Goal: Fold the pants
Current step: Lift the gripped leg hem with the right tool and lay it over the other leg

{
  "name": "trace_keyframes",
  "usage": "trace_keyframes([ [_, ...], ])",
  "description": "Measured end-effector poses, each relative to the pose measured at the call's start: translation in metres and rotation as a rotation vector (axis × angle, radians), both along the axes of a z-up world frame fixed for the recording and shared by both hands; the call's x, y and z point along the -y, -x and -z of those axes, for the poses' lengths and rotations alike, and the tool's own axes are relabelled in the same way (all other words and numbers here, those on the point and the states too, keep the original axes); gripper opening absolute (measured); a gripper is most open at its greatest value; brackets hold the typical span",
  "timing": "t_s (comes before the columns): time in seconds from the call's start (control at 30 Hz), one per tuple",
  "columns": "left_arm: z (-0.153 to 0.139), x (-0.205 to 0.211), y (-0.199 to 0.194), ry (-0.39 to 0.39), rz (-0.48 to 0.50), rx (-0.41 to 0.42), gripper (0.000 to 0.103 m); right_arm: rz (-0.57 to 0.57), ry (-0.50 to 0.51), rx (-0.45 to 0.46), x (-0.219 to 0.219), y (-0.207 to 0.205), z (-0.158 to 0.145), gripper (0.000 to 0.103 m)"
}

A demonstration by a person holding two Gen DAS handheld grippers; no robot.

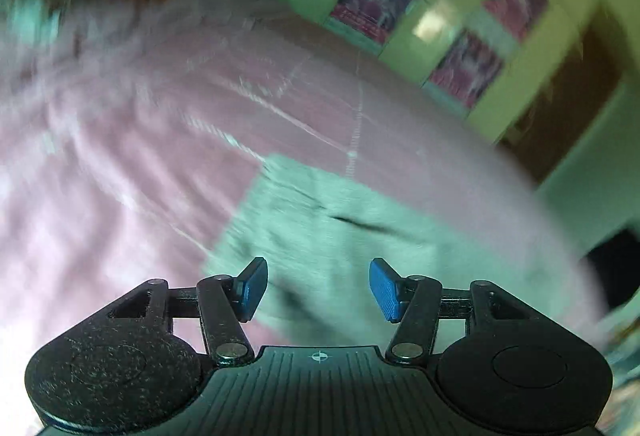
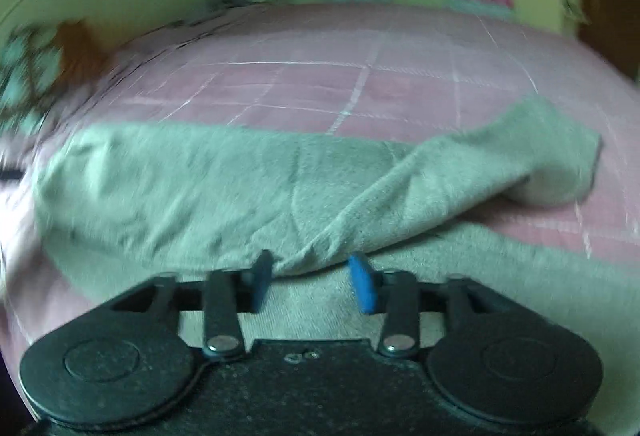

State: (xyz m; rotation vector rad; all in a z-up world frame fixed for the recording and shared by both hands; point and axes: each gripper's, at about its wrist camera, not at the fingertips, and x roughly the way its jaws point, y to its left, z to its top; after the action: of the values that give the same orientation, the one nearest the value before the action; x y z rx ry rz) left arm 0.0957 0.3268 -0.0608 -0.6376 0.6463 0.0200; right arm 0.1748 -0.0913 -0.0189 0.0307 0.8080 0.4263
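Left jaws: I am holding my left gripper (image 1: 318, 288) with the jaws spread and nothing between the blue pads; the pants (image 1: 340, 232) are lying just past them, lower middle of the frame.
Right jaws: my right gripper (image 2: 316, 282) is standing apart too, a raised fold of the pants (image 2: 224, 187) sitting in the gap, the pads not pressing it.
Where the pants are: stretched across the pink checked bed (image 2: 360, 75), one layer doubled over.
Risk: I am judging that the loose fold could be sliding back open, since neither pair of jaws is pinching it.
Risk, second: the left view is badly smeared, so a re-grab could be missing the edge.
Right view only: the far end of the folded flap at the right edge.
Left view only: a near corner of the cloth against the bed.
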Motion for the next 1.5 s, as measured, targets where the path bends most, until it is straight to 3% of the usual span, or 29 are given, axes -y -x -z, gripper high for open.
trace_keyframes([
  [0.03, 0.003, -0.002, 0.000, 0.054, -0.012, -0.008, 0.056, 0.030, -0.022, -0.043, -0.001, -0.005, 0.003, 0.063],
  [0.1, 0.007, -0.001, 0.003, 0.105, -0.028, -0.028, 0.056, 0.084, -0.081, -0.130, -0.003, -0.018, 0.013, 0.063],
  [0.27, 0.021, 0.000, -0.006, 0.152, -0.051, -0.075, 0.055, 0.176, -0.141, -0.240, -0.001, -0.032, 0.035, 0.060],
  [0.53, 0.054, 0.004, -0.035, 0.239, -0.067, -0.081, 0.051, 0.218, -0.143, -0.244, 0.007, -0.035, 0.043, 0.047],
  [0.63, 0.062, 0.003, -0.039, 0.267, -0.104, -0.064, 0.038, 0.229, -0.133, -0.241, 0.008, -0.042, 0.047, 0.044],
  [0.67, 0.063, 0.003, -0.039, 0.260, -0.122, -0.063, 0.028, 0.231, -0.131, -0.242, 0.009, -0.044, 0.048, 0.043],
  [0.7, 0.062, 0.003, -0.039, 0.244, -0.128, -0.055, 0.025, 0.234, -0.127, -0.241, 0.003, -0.051, 0.051, 0.040],
  [0.77, 0.053, 0.005, -0.043, 0.205, -0.113, -0.046, 0.023, 0.248, -0.121, -0.228, 0.005, -0.055, 0.052, 0.009],
  [0.83, 0.040, 0.005, -0.047, 0.183, -0.091, -0.026, 0.023, 0.249, -0.151, -0.205, 0.011, -0.055, 0.051, 0.008],
  [0.97, 0.003, -0.002, -0.043, 0.135, -0.053, 0.024, 0.023, 0.215, -0.216, -0.056, 0.019, -0.021, 0.021, 0.008],
  [1.07, 0.004, -0.010, -0.039, 0.058, -0.014, -0.040, 0.023, 0.172, -0.226, 0.013, 0.024, 0.020, 0.007, 0.008],
  [1.13, 0.024, -0.006, -0.043, -0.019, 0.011, -0.160, 0.023, 0.157, -0.212, -0.003, 0.022, 0.039, 0.018, 0.009],
  [1.17, 0.034, -0.005, -0.042, -0.025, 0.013, -0.179, 0.022, 0.153, -0.190, -0.040, 0.019, 0.042, 0.033, 0.009],
  [1.23, 0.037, -0.008, -0.037, 0.016, -0.024, -0.161, 0.023, 0.166, -0.176, -0.140, 0.015, 0.038, 0.067, 0.010],
  [1.27, 0.030, -0.007, -0.035, 0.011, -0.034, -0.147, 0.023, 0.176, -0.192, -0.124, 0.016, 0.038, 0.071, 0.010],
  [1.37, 0.007, 0.005, -0.033, -0.081, -0.010, -0.105, 0.023, 0.178, -0.179, -0.094, 0.011, 0.039, 0.055, 0.010],
  [1.43, 0.008, 0.015, -0.038, -0.172, 0.010, -0.166, 0.023, 0.144, -0.161, -0.014, 0.007, 0.047, 0.035, 0.010],
  [1.5, 0.015, 0.025, -0.043, -0.255, 0.035, -0.231, 0.025, 0.131, -0.125, -0.037, 0.007, 0.041, 0.036, 0.013],
])
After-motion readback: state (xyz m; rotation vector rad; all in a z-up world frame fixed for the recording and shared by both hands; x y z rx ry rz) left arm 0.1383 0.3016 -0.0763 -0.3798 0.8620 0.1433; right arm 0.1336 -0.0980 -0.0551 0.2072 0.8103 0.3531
